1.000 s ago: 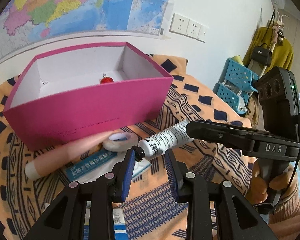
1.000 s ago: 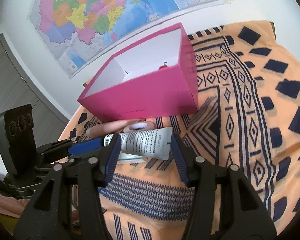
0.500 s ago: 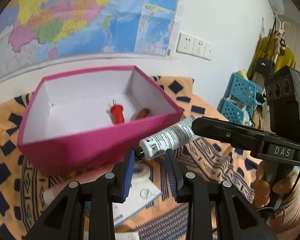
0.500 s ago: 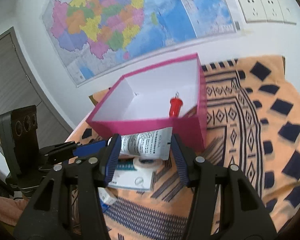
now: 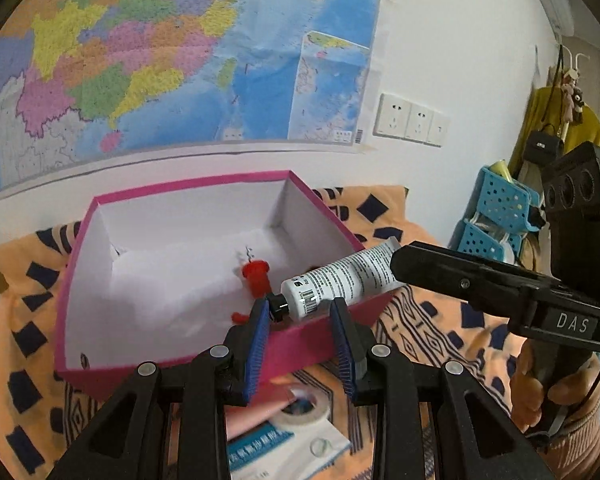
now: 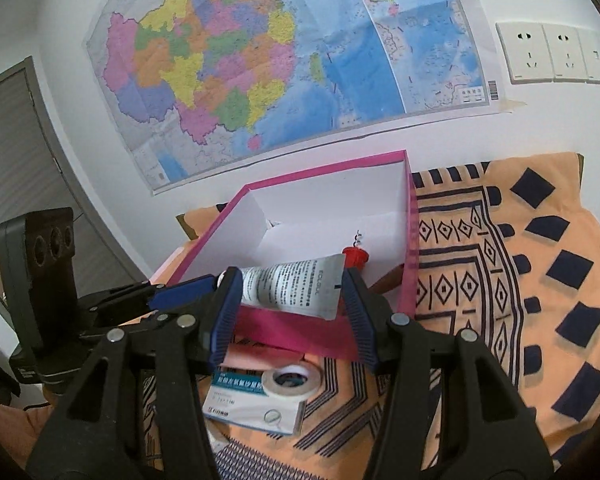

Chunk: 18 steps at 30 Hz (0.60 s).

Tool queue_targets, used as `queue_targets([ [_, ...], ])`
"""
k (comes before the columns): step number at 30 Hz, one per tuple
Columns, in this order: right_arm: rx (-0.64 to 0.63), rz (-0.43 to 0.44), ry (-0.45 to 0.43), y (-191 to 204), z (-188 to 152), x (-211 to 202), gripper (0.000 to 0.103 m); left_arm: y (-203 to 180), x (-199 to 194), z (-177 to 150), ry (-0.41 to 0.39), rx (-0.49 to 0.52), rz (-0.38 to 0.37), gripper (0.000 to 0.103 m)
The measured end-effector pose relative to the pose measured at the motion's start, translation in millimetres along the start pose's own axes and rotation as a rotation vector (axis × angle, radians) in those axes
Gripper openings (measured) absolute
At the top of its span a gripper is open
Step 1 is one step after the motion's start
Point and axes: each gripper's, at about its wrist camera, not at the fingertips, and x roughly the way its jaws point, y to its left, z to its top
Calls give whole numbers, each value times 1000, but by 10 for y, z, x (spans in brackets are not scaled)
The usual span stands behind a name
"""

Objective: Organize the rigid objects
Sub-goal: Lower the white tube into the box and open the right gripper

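Observation:
My right gripper point(image 6: 290, 312) is shut on a white tube point(image 6: 292, 290) with a black cap and holds it level above the front wall of the open pink box point(image 6: 300, 330). In the left wrist view the tube point(image 5: 336, 280) reaches from the right gripper's finger toward my left gripper point(image 5: 302, 338), whose jaws stand open around the cap end without clamping it. A red corkscrew point(image 5: 256, 276) lies inside the box point(image 5: 76, 280); it also shows in the right wrist view point(image 6: 354, 258).
On the patterned orange cloth point(image 6: 500, 280) in front of the box lie a roll of white tape point(image 6: 292, 382), a blue and white medicine carton point(image 6: 252, 404) and a pink tube point(image 5: 256, 412). Blue baskets point(image 5: 496, 212) stand at the right by the wall.
Both grippers have risen and moved forward with the tube, from low in front of the box to above its front wall. The box's inside now shows fully.

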Motion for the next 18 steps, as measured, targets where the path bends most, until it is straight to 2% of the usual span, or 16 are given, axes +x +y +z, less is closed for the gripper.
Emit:
queue_targets([
  [9, 33, -2, 44, -156, 59, 238, 54, 63, 228, 87, 32, 11, 42, 30],
  [18, 45, -35, 71, -240, 77, 363, 54, 105, 486, 111, 93, 12, 49, 31],
])
